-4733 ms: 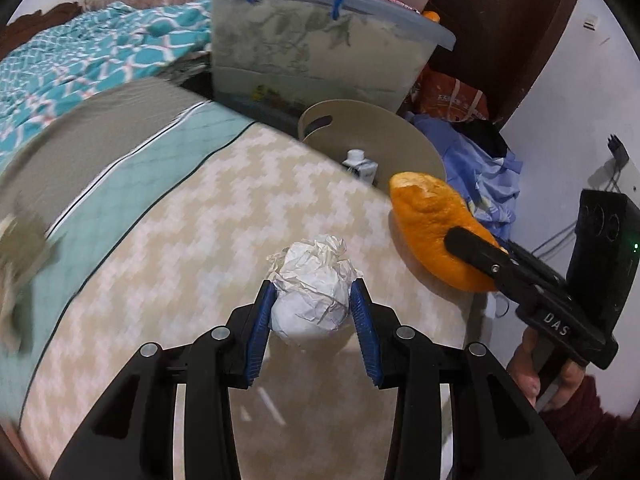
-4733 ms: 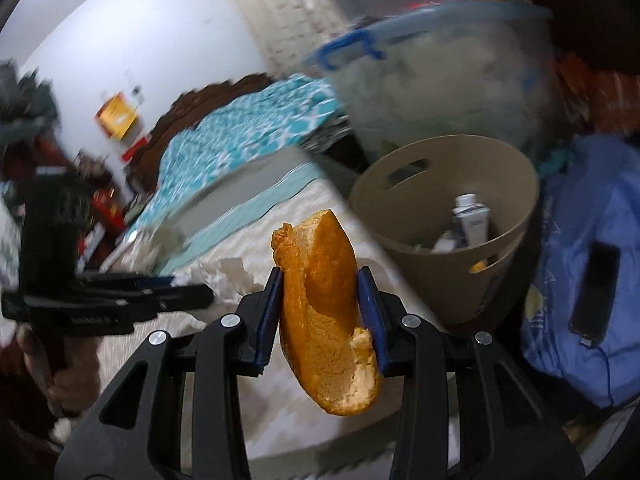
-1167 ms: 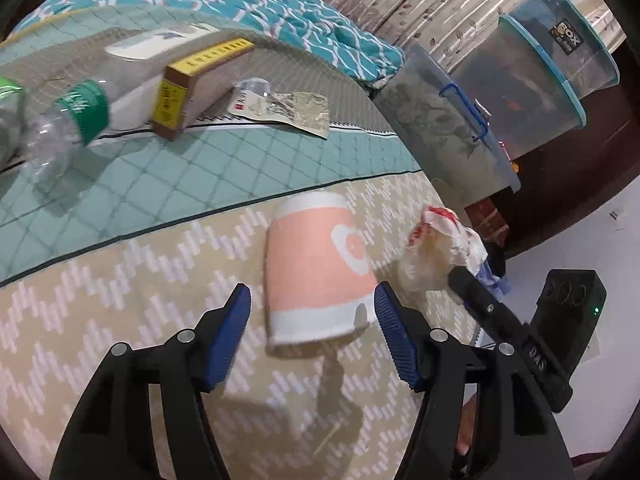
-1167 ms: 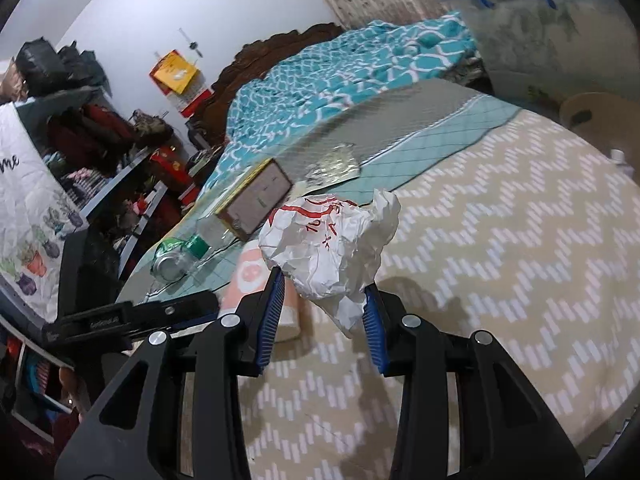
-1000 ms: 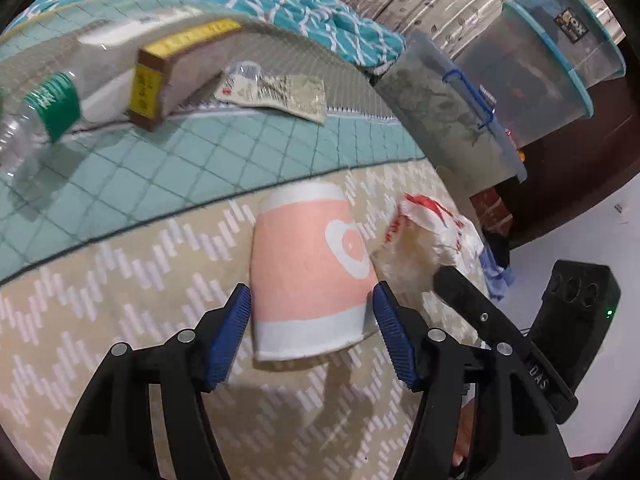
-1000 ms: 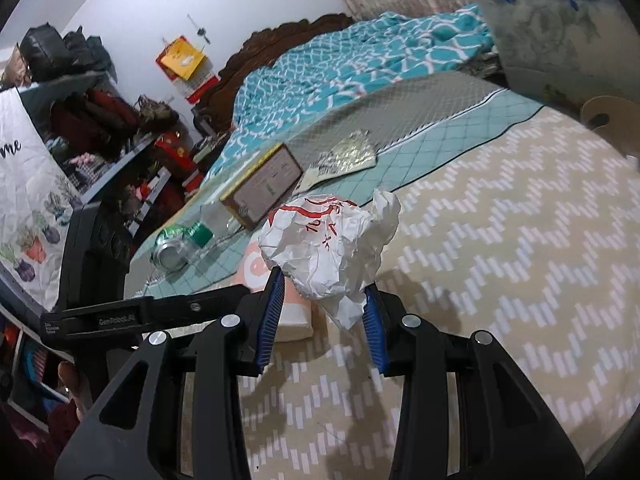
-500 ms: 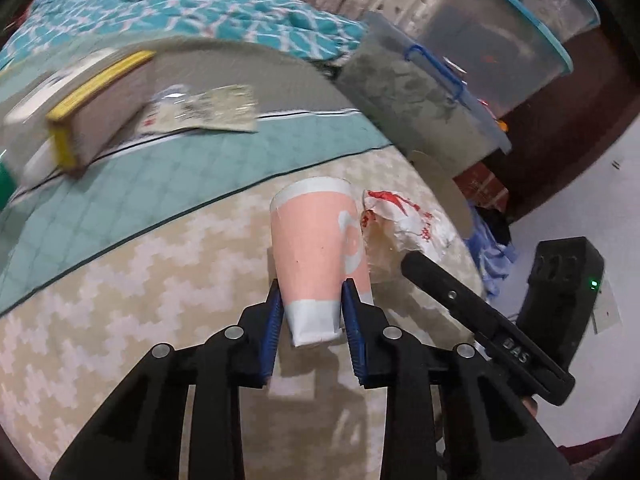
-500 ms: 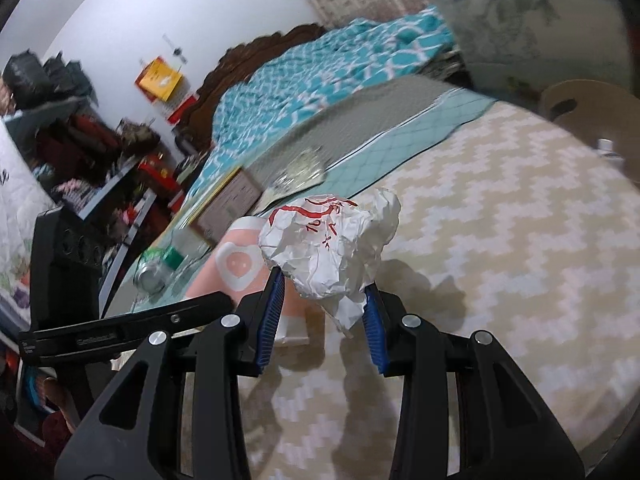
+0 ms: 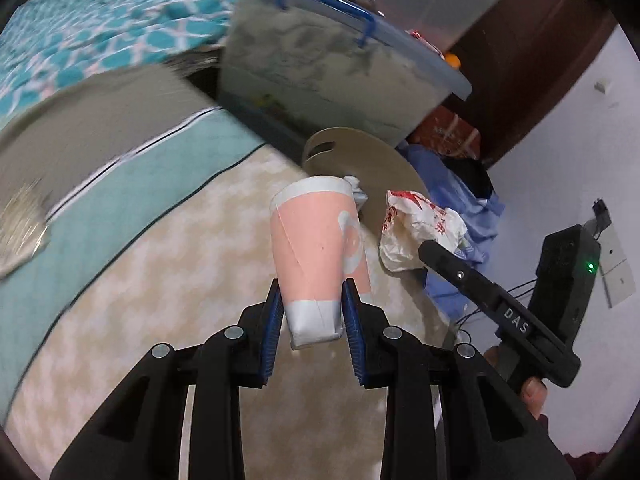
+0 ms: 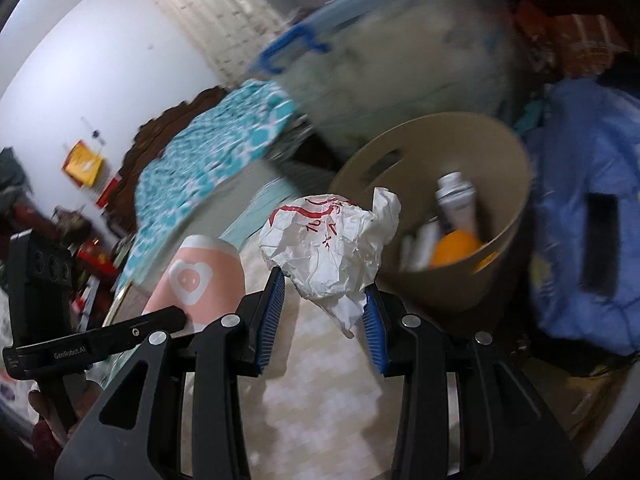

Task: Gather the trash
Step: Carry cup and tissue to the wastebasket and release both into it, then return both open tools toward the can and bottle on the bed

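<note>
Both grippers loaded, bin (image 10: 508, 216) ahead.
Left gripper (image 9: 312, 312) pinches cup (image 9: 316, 240) by its base; right gripper (image 10: 324, 300) pinches wrapper (image 10: 332, 240) — both lifted clear for dropping in.

both grippers angled downward, left gripper (image 9: 310, 312) and right gripper (image 10: 324, 300) fingers narrowed, each clamped.

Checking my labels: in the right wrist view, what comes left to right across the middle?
Pink paper cup → crumpled wrapper → tan bin → blue bag.
</note>
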### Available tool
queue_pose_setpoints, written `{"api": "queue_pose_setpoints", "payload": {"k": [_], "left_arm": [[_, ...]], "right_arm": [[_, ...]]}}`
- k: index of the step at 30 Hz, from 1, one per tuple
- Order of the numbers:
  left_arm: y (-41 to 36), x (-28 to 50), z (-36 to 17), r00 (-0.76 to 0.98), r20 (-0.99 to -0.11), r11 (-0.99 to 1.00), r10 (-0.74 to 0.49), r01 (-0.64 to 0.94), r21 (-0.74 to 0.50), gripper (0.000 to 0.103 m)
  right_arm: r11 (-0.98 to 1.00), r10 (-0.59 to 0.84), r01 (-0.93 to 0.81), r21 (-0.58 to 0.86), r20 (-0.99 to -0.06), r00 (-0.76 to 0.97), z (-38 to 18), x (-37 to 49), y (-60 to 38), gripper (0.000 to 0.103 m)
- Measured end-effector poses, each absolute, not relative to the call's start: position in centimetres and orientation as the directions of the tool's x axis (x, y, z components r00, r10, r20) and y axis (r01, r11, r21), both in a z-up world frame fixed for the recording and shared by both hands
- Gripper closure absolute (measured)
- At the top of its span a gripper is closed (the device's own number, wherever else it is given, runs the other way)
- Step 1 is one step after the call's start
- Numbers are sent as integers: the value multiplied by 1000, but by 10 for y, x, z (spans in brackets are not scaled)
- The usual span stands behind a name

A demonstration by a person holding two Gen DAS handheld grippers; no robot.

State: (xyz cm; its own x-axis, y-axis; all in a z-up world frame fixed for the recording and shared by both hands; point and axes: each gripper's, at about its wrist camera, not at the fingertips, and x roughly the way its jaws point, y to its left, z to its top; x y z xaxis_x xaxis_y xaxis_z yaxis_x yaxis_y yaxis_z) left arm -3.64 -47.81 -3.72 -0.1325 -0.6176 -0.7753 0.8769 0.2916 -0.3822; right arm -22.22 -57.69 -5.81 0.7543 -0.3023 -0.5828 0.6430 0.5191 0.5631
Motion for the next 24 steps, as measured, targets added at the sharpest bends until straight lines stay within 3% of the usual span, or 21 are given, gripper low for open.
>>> {"api": "queue_pose_setpoints", "payload": {"k": [5,8,9,11,17,24], "left_arm": [[-538,-48,-35,-125,-776,258,-619,900,-351,74],[-564,-56,-35,-104,-779,247,-619,915,-319,67],[-571,-58,-35,-86,-780,250,-620,920,-301,59],[-584,-61,-37,-55,-787,267,-614,924,-273,55],[-564,-55,-36,-85,-774,279,-627,904,-325,51],[-477,-44,-38,-7,-768,332,-641,899,-285,51]], "right_arm": [[483,-312,679,553,-616,723,-64,-228,-612,62],[463,-320,698,546,-631,706,-68,-228,-622,52],[456,-325,703,546,-634,702,-68,-228,-624,43],[440,-345,713,546,-630,695,-69,-231,-628,34],[405,-420,704,583,-566,710,-58,-247,-615,33],[462,-338,638,617,-542,769,-55,-218,-571,33]]}}
